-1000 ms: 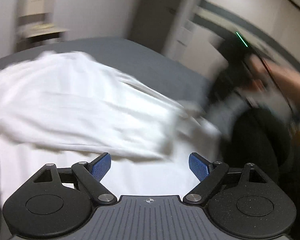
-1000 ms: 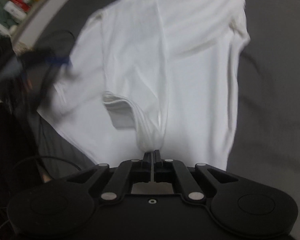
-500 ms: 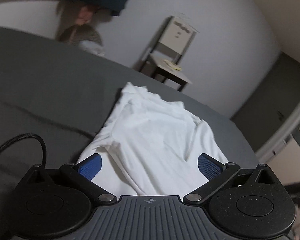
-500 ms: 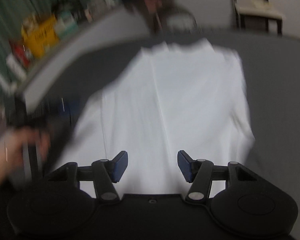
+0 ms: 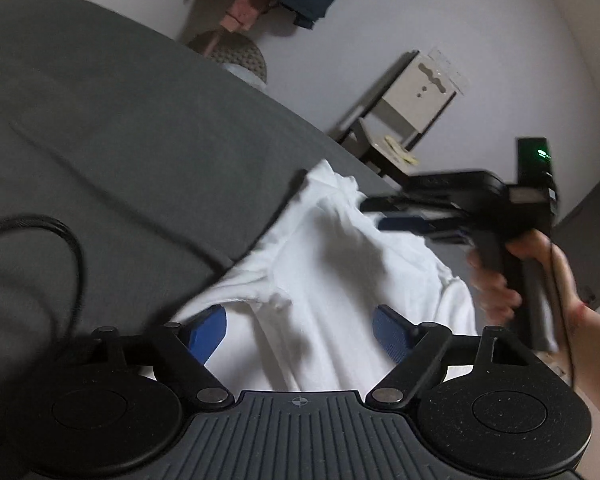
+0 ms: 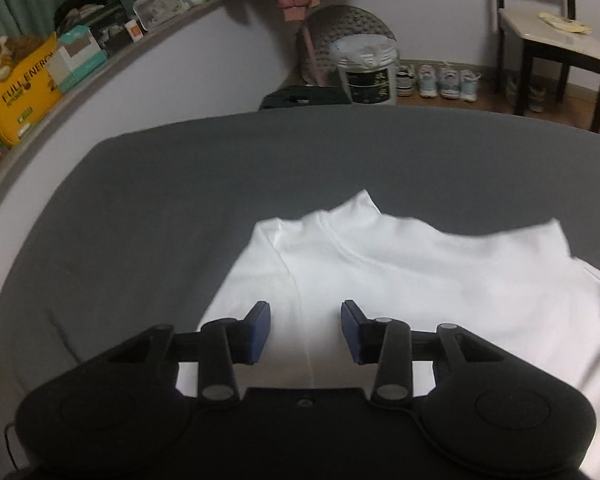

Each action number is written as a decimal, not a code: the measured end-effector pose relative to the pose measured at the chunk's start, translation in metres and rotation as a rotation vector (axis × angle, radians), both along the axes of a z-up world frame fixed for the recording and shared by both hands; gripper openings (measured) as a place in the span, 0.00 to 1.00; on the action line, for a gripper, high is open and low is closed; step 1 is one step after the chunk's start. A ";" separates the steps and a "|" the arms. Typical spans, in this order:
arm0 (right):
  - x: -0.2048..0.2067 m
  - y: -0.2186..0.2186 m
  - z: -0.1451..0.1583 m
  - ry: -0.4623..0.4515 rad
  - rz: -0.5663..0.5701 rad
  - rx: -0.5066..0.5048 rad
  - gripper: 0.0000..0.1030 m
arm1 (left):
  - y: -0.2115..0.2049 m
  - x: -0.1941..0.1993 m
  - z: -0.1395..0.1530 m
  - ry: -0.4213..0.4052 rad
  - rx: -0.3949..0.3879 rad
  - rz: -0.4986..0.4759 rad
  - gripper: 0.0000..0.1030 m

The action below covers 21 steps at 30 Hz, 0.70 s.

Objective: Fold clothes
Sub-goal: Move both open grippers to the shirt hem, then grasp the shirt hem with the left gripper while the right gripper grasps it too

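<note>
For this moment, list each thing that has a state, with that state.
white shirt: lying on the grey bed, partly folded, not gripped
left gripper: open, over the shirt
right gripper: open, over the shirt
grey bed: holds the shirt
chair: upright, paper on its seat

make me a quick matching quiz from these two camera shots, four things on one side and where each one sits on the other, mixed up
Things:
1. white shirt
2. yellow box
3. sneakers
4. black cable

Places:
A. on the floor by the wall
B. spread on the grey bed, under both open grippers
C. on the ledge beside the bed
D. looped on bare grey sheet, left of the shirt

Pairs: 1-B, 2-C, 3-A, 4-D
</note>
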State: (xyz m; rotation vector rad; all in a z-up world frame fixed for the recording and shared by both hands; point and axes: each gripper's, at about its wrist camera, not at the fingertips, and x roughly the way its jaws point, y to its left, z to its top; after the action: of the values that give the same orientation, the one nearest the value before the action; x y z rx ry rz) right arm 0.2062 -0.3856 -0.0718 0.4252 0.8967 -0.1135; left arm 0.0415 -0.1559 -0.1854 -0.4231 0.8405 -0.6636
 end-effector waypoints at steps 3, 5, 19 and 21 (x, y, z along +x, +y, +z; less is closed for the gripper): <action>0.011 -0.004 -0.007 -0.002 0.033 0.051 0.38 | -0.002 0.004 -0.004 0.000 -0.017 -0.002 0.73; 0.020 -0.004 -0.013 0.010 0.052 0.051 0.36 | -0.002 0.006 -0.007 0.002 -0.021 0.009 0.67; 0.011 -0.006 -0.010 -0.057 0.072 0.104 0.03 | -0.004 0.035 -0.038 0.122 -0.170 0.056 0.08; 0.016 -0.005 -0.004 -0.073 0.070 0.100 0.02 | -0.002 0.035 -0.040 0.143 -0.206 0.085 0.08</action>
State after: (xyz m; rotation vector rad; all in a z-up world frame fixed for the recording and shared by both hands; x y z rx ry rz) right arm 0.2218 -0.3906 -0.0758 0.4873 0.8466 0.0115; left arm 0.0761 -0.1576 -0.2253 -0.6955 0.8868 -0.6493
